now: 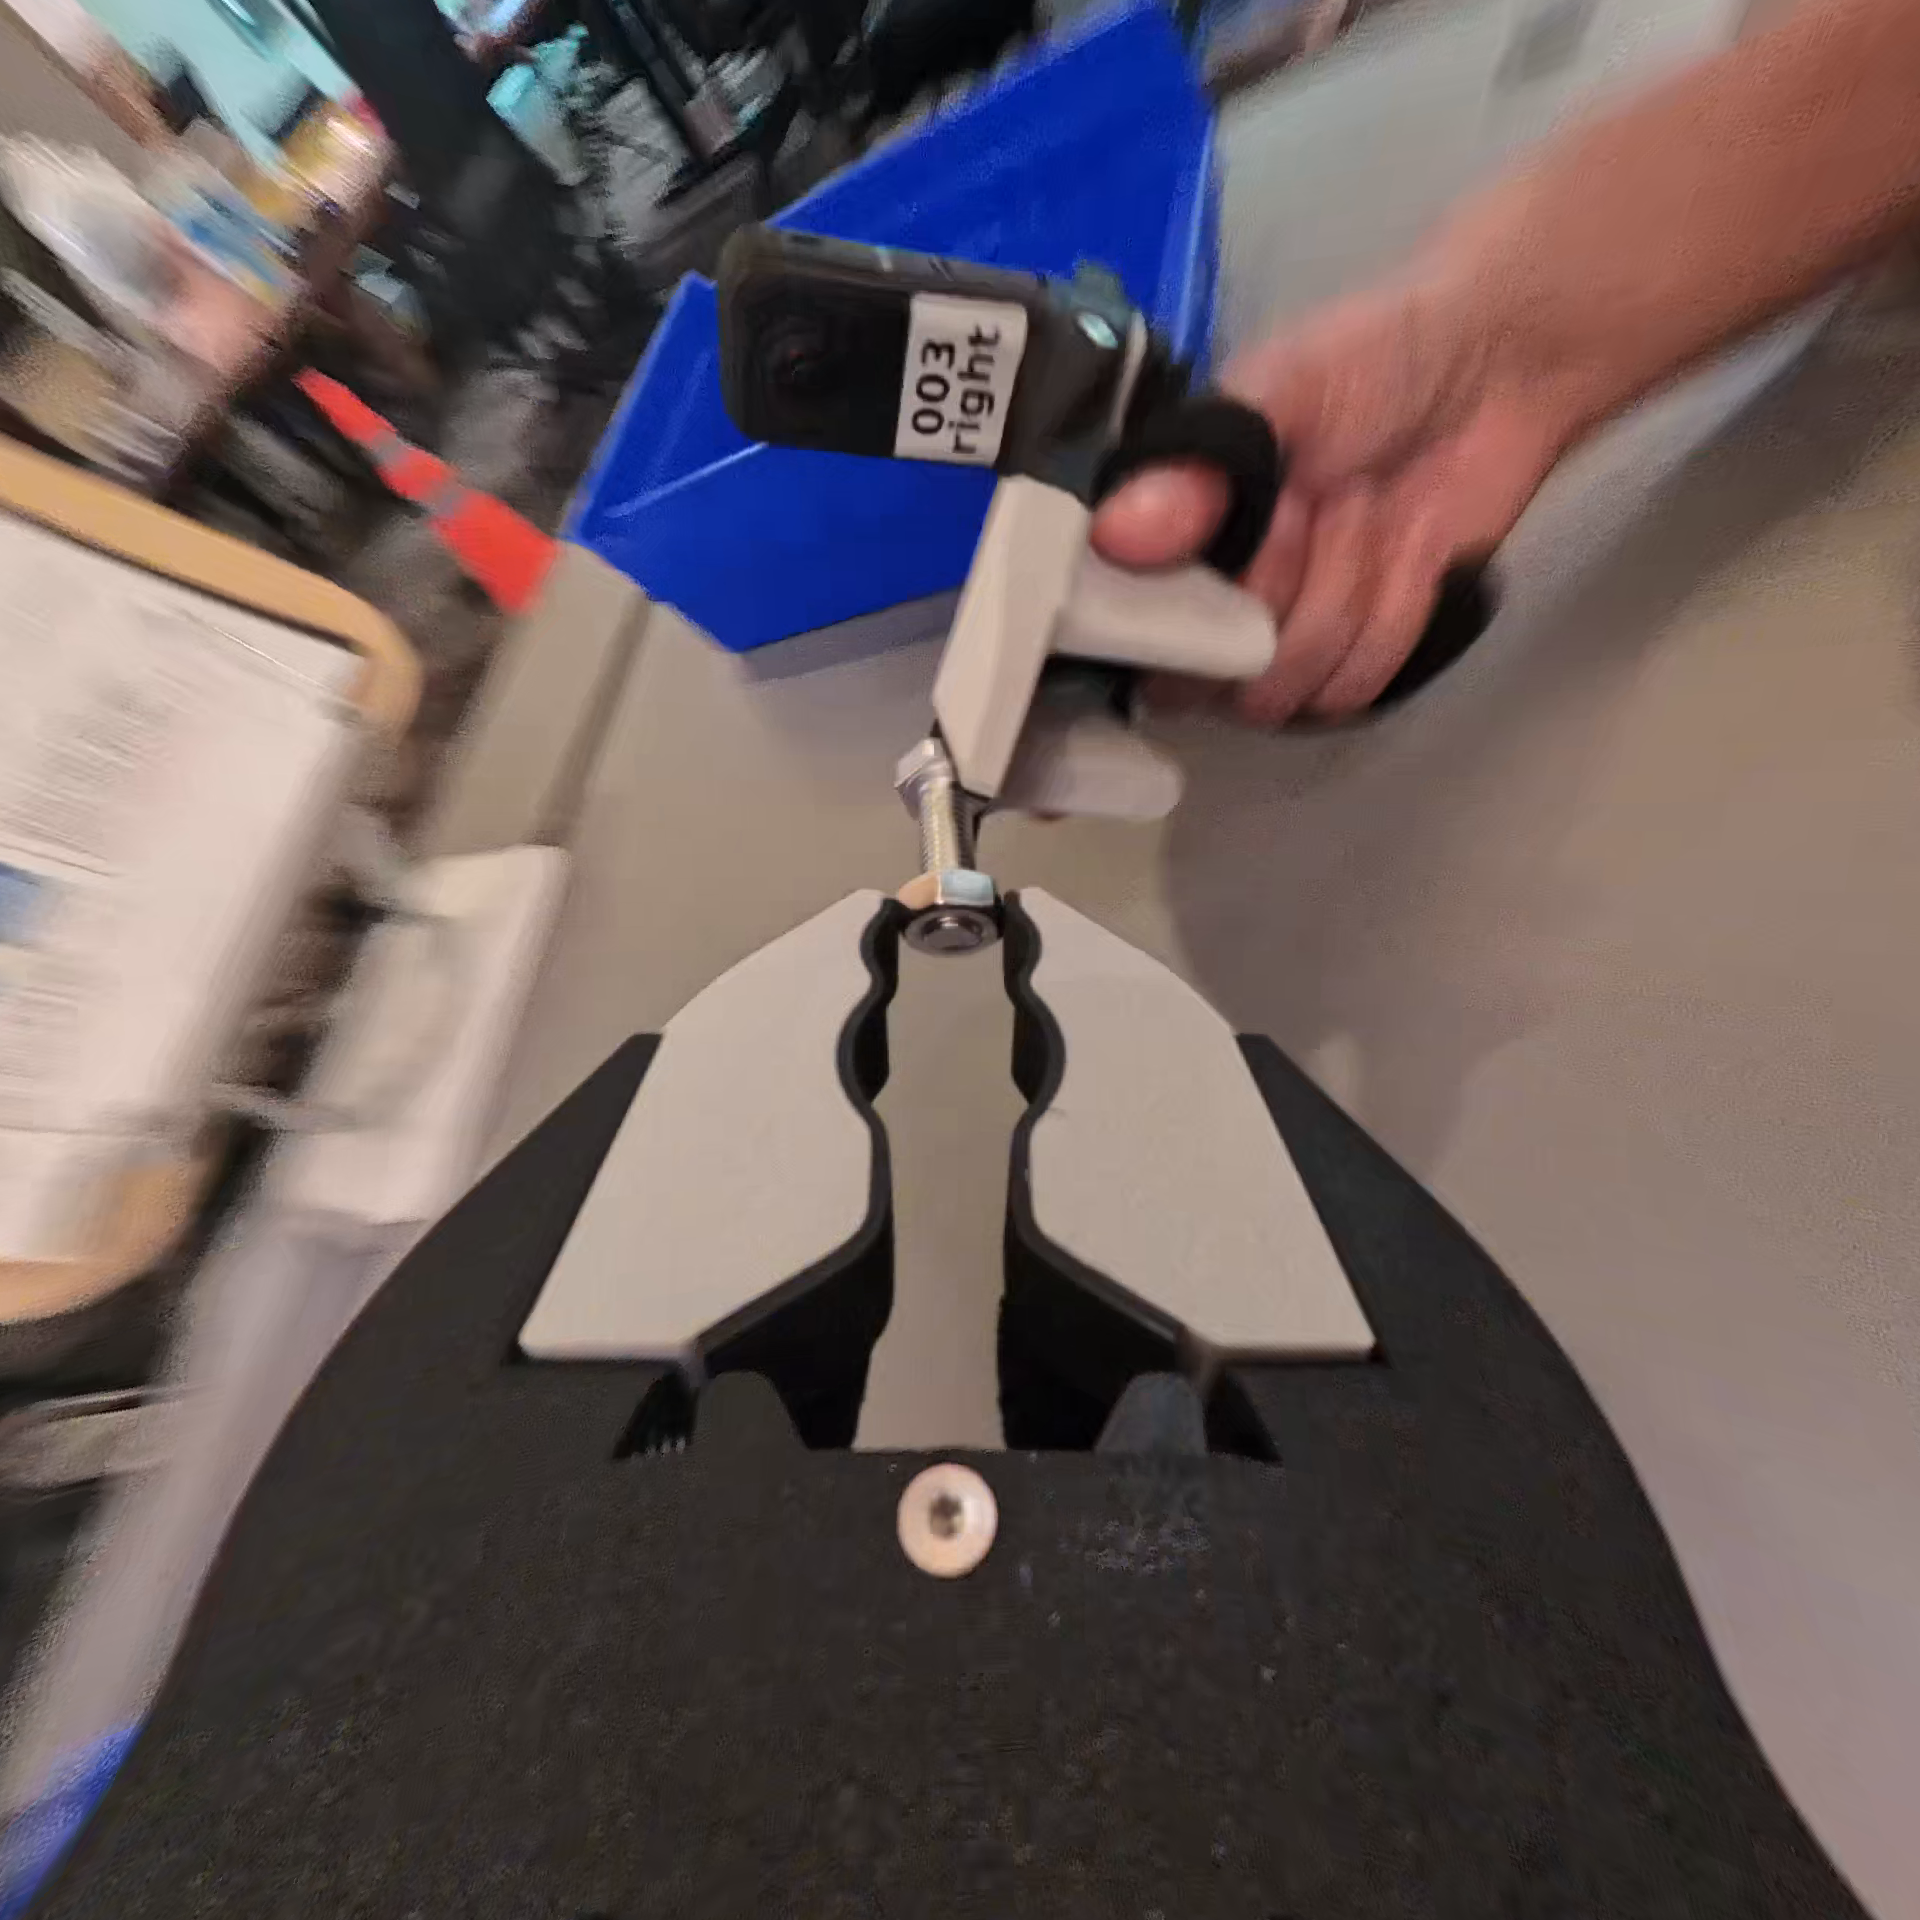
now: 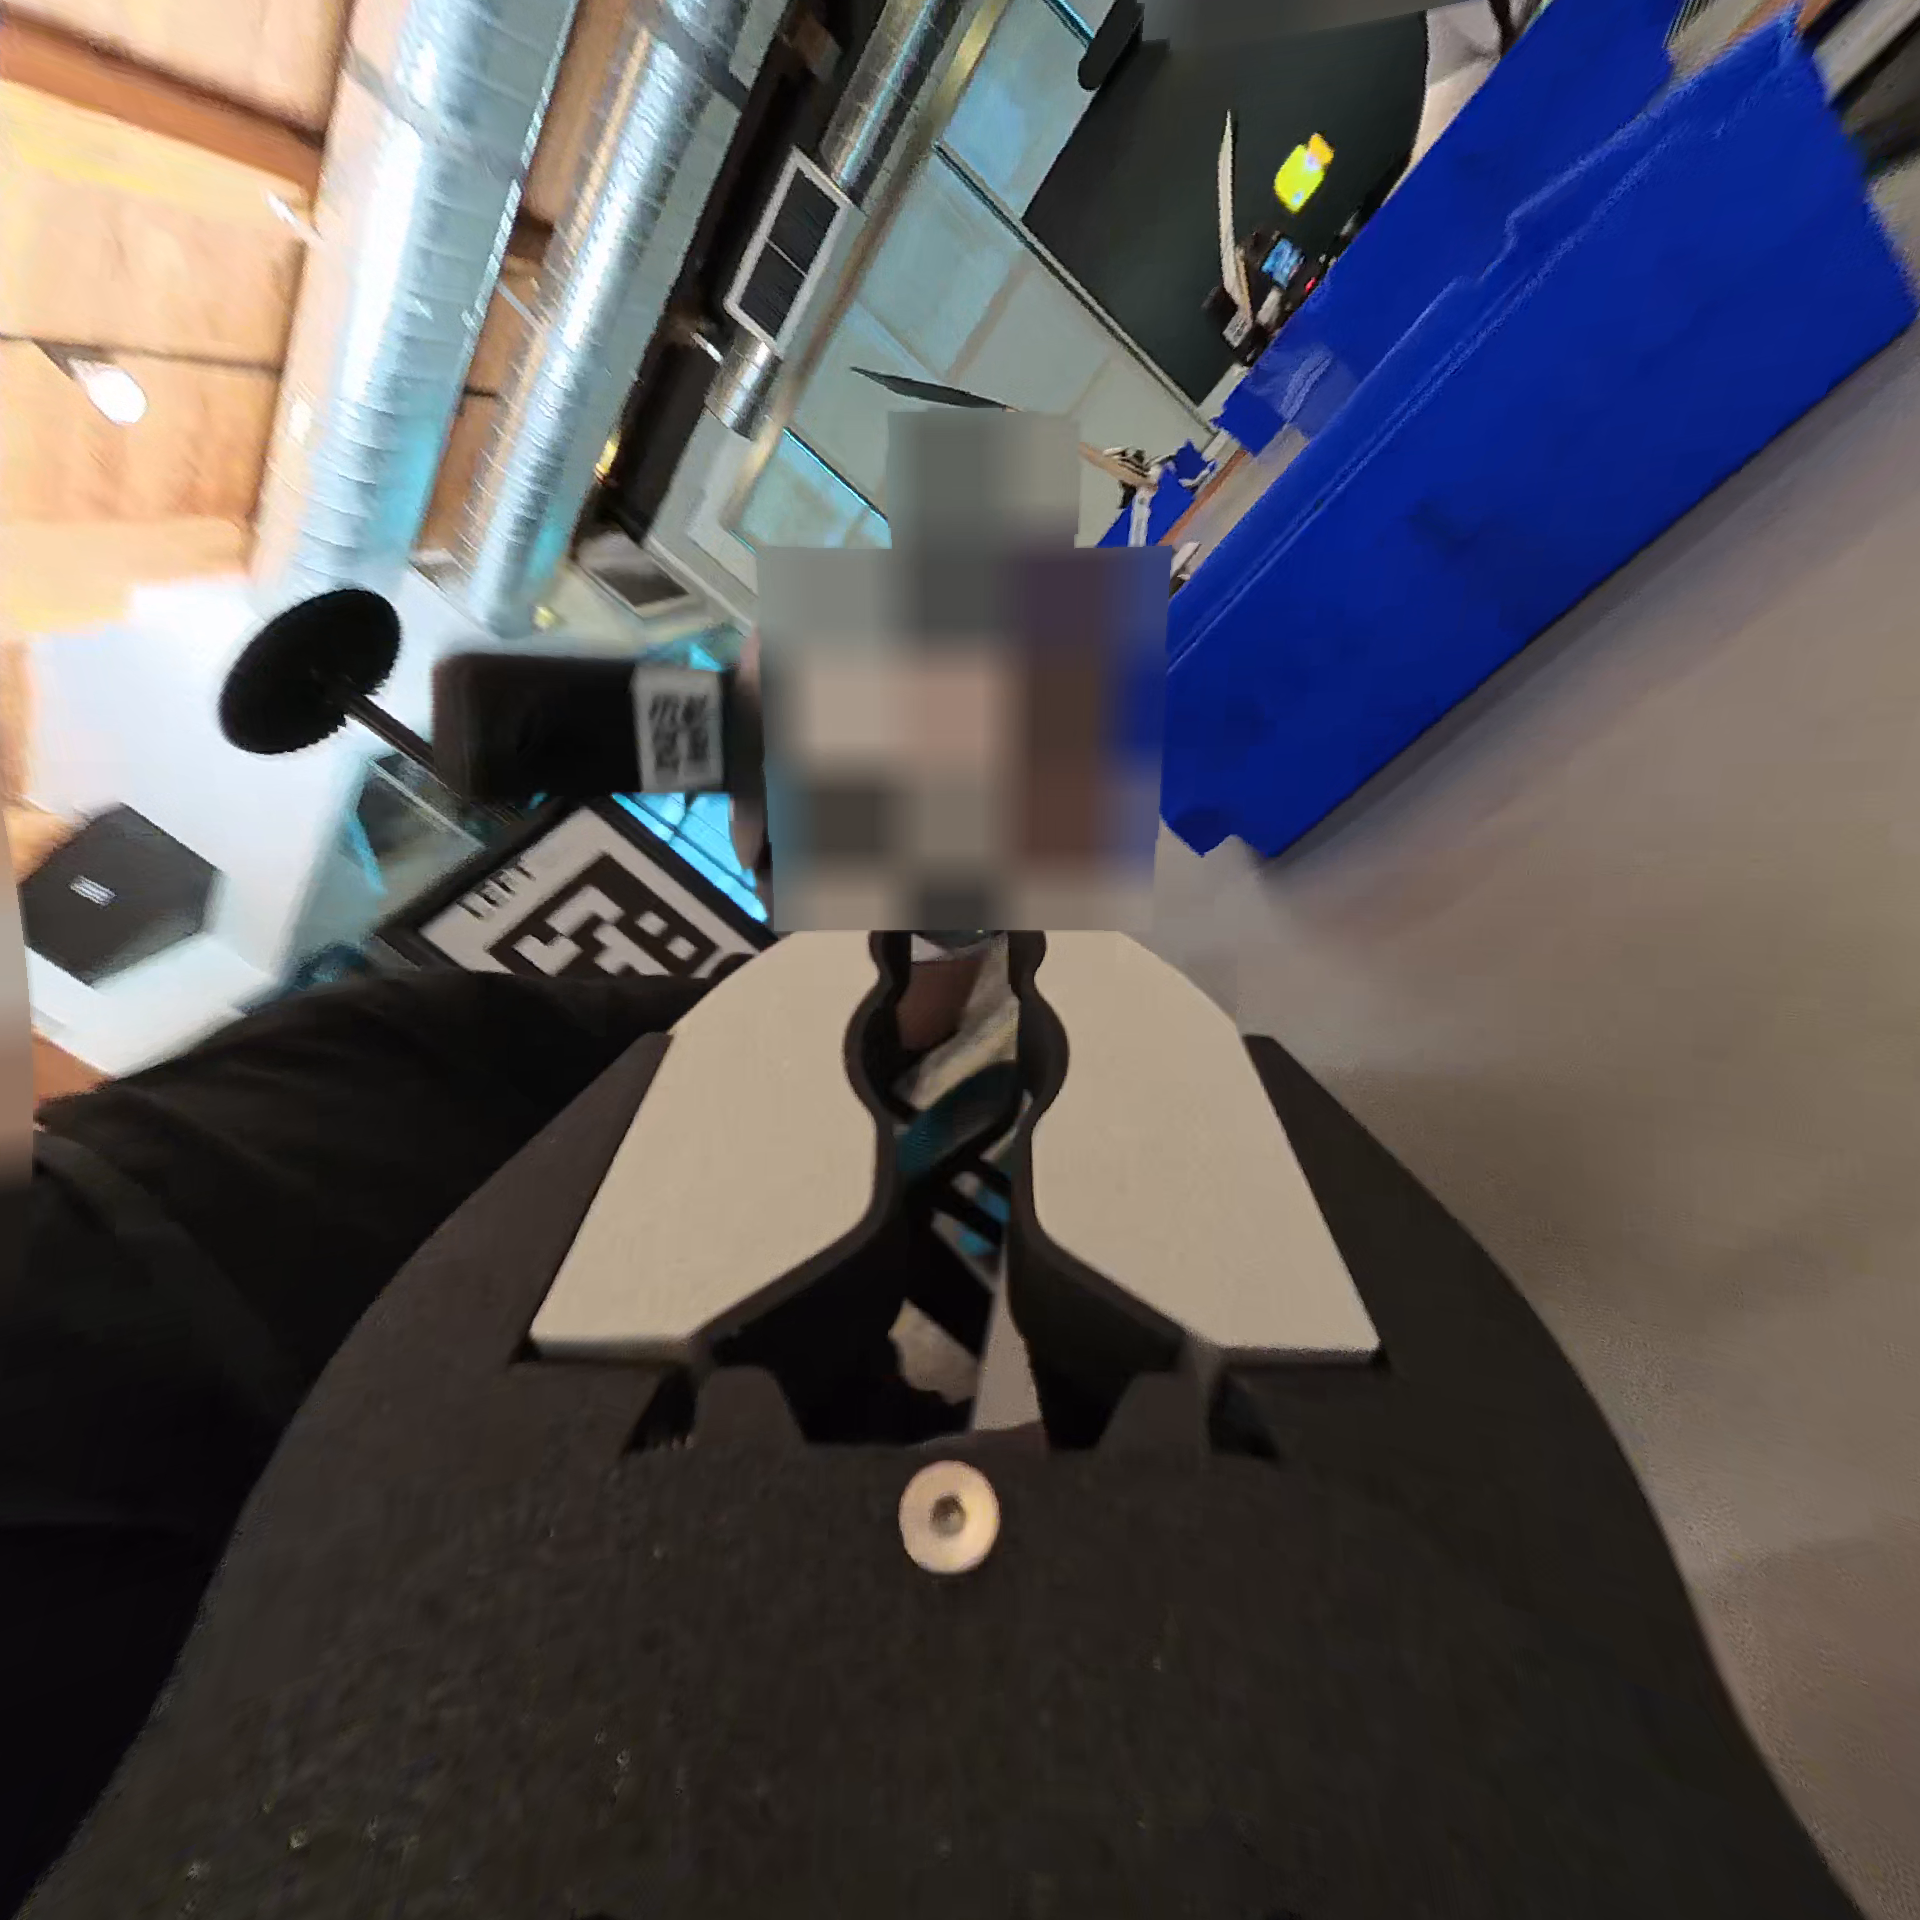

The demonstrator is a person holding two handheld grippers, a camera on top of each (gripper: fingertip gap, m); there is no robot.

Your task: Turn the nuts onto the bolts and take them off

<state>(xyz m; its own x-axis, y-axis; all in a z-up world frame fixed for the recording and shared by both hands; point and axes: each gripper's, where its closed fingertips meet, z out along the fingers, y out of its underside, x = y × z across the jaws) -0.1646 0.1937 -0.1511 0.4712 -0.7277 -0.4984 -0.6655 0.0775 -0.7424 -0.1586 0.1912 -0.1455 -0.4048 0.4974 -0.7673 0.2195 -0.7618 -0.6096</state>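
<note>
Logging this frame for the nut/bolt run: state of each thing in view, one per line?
Left tongs: shut on the bolt head.
Right tongs: shut on the far nut; own view is masked at the tips.
Bolt: held off the table, between both tongs.
Nut: threaded on the bolt's far end.
Blue bin: on the table.
</note>
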